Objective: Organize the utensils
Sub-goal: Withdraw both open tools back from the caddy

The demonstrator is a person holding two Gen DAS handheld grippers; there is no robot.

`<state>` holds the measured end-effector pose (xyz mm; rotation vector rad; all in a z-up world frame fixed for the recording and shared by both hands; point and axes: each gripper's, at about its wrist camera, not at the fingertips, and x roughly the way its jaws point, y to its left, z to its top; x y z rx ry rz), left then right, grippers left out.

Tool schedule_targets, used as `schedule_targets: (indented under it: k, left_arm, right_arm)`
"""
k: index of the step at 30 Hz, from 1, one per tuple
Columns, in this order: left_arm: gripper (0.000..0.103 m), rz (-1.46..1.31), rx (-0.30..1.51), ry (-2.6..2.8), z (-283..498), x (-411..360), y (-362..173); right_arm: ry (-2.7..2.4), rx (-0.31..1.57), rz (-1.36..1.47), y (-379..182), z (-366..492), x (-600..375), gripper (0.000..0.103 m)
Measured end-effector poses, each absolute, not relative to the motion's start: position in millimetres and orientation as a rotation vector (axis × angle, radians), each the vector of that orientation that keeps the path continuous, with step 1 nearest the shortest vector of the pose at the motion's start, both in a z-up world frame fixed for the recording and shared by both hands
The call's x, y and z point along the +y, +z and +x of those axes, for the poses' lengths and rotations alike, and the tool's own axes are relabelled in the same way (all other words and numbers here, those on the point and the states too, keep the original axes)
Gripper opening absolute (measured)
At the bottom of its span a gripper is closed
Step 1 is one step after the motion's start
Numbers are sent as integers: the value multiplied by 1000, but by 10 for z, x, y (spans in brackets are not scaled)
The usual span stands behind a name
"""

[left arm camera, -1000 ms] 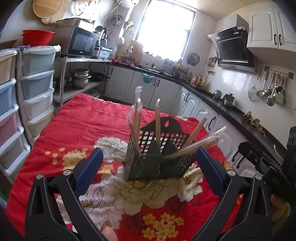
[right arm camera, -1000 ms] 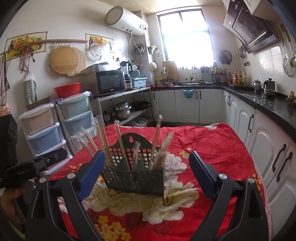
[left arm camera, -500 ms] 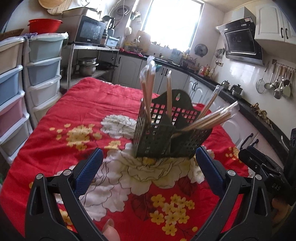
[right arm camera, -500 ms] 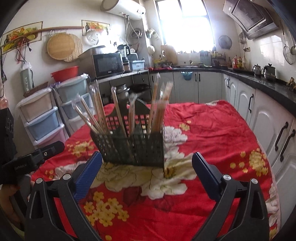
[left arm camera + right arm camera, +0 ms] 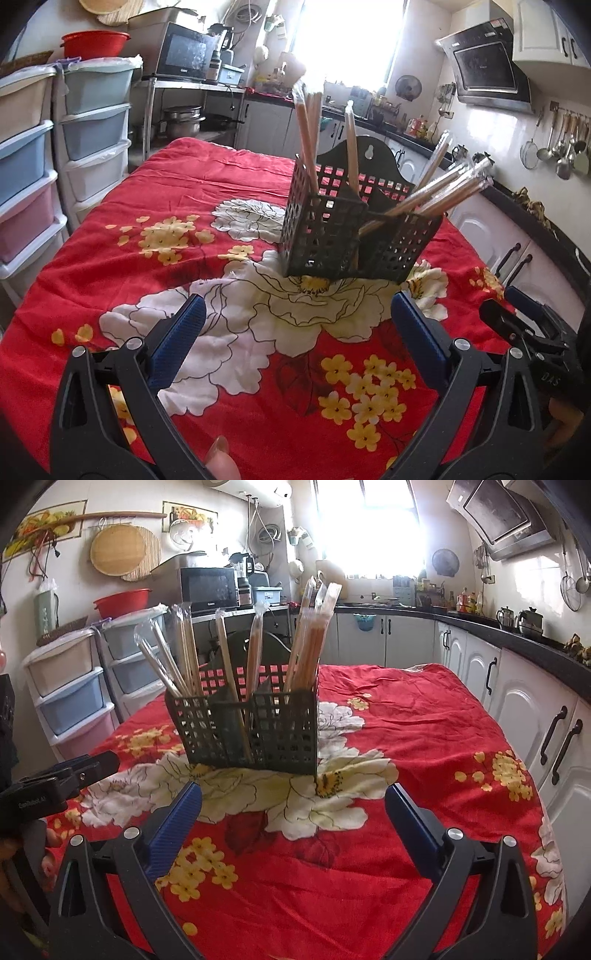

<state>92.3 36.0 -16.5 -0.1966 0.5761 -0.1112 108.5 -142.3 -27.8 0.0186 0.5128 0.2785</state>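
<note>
A dark green perforated utensil holder (image 5: 332,236) stands upright on the red flowered tablecloth (image 5: 147,206); it also shows in the right wrist view (image 5: 258,731). Several pairs of wrapped wooden chopsticks (image 5: 436,192) stand or lean in its compartments, also in the right wrist view (image 5: 310,635). My left gripper (image 5: 295,332) is open and empty, a little in front of the holder. My right gripper (image 5: 293,808) is open and empty, in front of the holder from the other side. Each gripper shows at the other view's edge.
Stacked plastic drawer units (image 5: 33,147) stand left of the table. White cabinets under a black counter (image 5: 517,686) run along the right. A microwave (image 5: 208,585) on a metal shelf and a bright window lie behind.
Both grippers have pulled back and lowered from the holder; it now sits farther off and higher in both views. Both stay open and empty.
</note>
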Motion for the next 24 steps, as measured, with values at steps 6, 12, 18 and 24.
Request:
schedule_targets:
  k: [6,12,18,24]
  left_arm:
    - [92,-174,521,-106,849,302,-220]
    - [92,-139,436,-79,738,233,-176]
    - [92,-146,353,-67,642,233,-110]
    - [92,-150,300,-63,584,244,-89]
  right_arm:
    - [252,450,-3,-297,987,-1412,96]
    - [218,303,29,-211,801,-1495,97]
    - [206,194,36,-152,641,-1527,97]
    - [196,145,39,-162,547,-1531,97]
